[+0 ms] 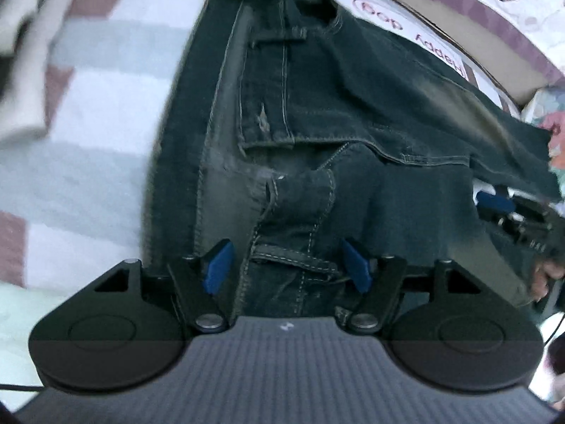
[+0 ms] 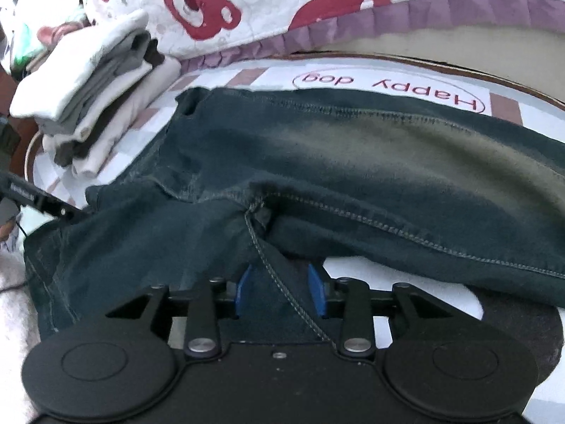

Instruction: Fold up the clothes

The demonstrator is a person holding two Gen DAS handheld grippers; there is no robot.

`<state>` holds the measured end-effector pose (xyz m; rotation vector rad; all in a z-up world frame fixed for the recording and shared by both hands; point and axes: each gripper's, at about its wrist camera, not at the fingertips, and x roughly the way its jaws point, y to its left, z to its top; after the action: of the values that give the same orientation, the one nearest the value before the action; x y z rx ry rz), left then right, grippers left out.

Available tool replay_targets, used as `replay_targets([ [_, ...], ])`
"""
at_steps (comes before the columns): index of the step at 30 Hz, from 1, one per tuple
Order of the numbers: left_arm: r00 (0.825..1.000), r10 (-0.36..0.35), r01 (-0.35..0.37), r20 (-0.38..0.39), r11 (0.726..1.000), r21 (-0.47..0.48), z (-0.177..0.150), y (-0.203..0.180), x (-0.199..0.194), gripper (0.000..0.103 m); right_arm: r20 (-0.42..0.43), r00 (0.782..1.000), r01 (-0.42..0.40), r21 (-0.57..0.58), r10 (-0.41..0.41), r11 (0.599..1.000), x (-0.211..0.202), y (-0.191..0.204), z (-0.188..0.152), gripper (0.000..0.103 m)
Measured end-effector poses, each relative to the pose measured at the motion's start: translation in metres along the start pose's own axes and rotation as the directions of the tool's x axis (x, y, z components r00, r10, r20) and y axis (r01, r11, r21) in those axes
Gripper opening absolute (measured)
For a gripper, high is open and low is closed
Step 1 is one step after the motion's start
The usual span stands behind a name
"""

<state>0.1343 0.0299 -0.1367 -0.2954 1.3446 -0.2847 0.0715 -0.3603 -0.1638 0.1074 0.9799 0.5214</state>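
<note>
On the checked cloth, jeans lay between the parted fingers of the left gripper and the right gripper, neither clamping.

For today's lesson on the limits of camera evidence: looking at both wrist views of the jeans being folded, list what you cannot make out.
- Jeans hems: right wrist view, cut off by the right edge.
- Mat beneath the jeans: both views, covered by denim.
- Lower items in the folded pile: right wrist view, hidden by upper layers.
- Right tongs: left wrist view, jaws behind a denim fold.
- Left tongs grip: pads apart, contact underneath unseen.
</note>
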Motion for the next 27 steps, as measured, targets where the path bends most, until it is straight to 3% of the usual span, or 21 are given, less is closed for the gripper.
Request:
replay_targets([
  [3, 1.000, 0.018, -0.018, 0.000, 1.000, -0.005, 0.000, -0.002, 0.011, 0.071, -0.020, 1.000, 0.009, -0.022, -0.010, 1.000, 0.005, 0.002, -0.004, 0.049],
  [6, 0.999, 0.033, -0.035, 0.034, 0.996, 0.085, -0.002, -0.015, 0.011, 0.065, -0.040, 0.999, 0.012, -0.032, -0.014, 0.999, 0.010, 0.000, -0.003, 0.055],
  [8, 0.996, 0.056, -0.067, 0.068, 0.981, 0.181, -0.005, -0.029, 0.008, 0.029, -0.046, 0.999, 0.004, -0.032, -0.006, 0.999, 0.015, -0.001, 0.000, 0.056],
  [9, 0.991, 0.093, -0.116, 0.100, 0.960, 0.255, -0.008, -0.040, 0.005, 0.027, -0.042, 0.999, -0.006, -0.035, 0.004, 0.999, 0.018, -0.002, 0.002, 0.058],
  [11, 0.967, 0.170, -0.235, 0.189, 0.878, 0.416, -0.018, -0.064, -0.005, 0.021, -0.031, 0.999, -0.035, -0.045, 0.034, 0.998, 0.022, -0.003, 0.006, 0.058],
  [12, 0.956, 0.188, -0.274, 0.225, 0.847, 0.456, -0.022, -0.071, -0.011, 0.021, -0.026, 0.998, -0.062, -0.049, 0.060, 0.997, 0.025, -0.003, 0.008, 0.048],
  [13, 0.946, 0.199, -0.304, 0.258, 0.823, 0.480, -0.025, -0.075, -0.020, 0.020, -0.033, 0.994, -0.107, -0.039, 0.106, 0.994, 0.026, -0.004, 0.010, 0.033],
  [14, 0.942, 0.194, -0.309, 0.275, 0.824, 0.475, -0.026, -0.075, -0.030, 0.020, -0.044, 0.989, -0.140, -0.024, 0.139, 0.990, 0.027, -0.005, 0.010, 0.017],
  [16, 0.939, 0.183, -0.302, 0.290, 0.842, 0.447, -0.025, -0.067, -0.050, 0.017, -0.041, 0.987, -0.158, -0.033, 0.157, 0.987, 0.021, 0.002, 0.009, 0.016],
  [18, 0.931, 0.206, -0.326, 0.301, 0.841, 0.431, -0.029, -0.058, -0.065, 0.015, -0.046, 0.981, -0.187, -0.012, 0.186, 0.982, 0.011, 0.007, 0.007, 0.015],
  [22, 0.962, 0.219, -0.268, 0.165, 0.881, 0.389, -0.032, -0.033, -0.055, 0.015, -0.110, 0.972, -0.209, -0.002, 0.207, 0.978, 0.010, 0.015, -0.007, 0.015],
  [24, 0.953, 0.278, -0.302, 0.120, 0.858, 0.415, -0.036, -0.031, -0.038, 0.008, -0.157, 0.975, -0.164, -0.043, 0.156, 0.985, 0.019, 0.024, -0.010, 0.015],
  [27, 0.947, 0.309, -0.315, 0.090, 0.835, 0.451, -0.033, -0.037, -0.030, 0.008, -0.183, 0.980, -0.105, -0.145, 0.078, 0.984, 0.020, 0.043, -0.008, 0.016],
])
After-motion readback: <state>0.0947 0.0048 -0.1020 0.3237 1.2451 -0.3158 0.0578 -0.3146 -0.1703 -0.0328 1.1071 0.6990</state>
